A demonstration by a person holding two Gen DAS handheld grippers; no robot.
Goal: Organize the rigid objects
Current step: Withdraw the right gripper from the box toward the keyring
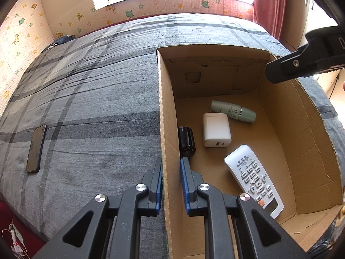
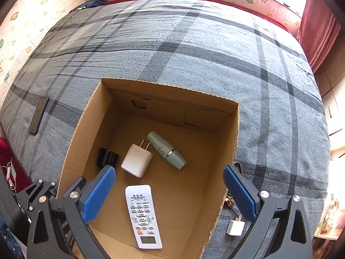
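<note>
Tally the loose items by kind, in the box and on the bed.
Wall chargers: 2
Remote control: 1
Green bottle: 1
Black block: 1
Phone: 1
Keys: 1
Total: 7

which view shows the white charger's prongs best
The right wrist view: the charger lies in the box with both prongs clear. The left wrist view shows its port end, prongs mostly hidden behind its body.
</note>
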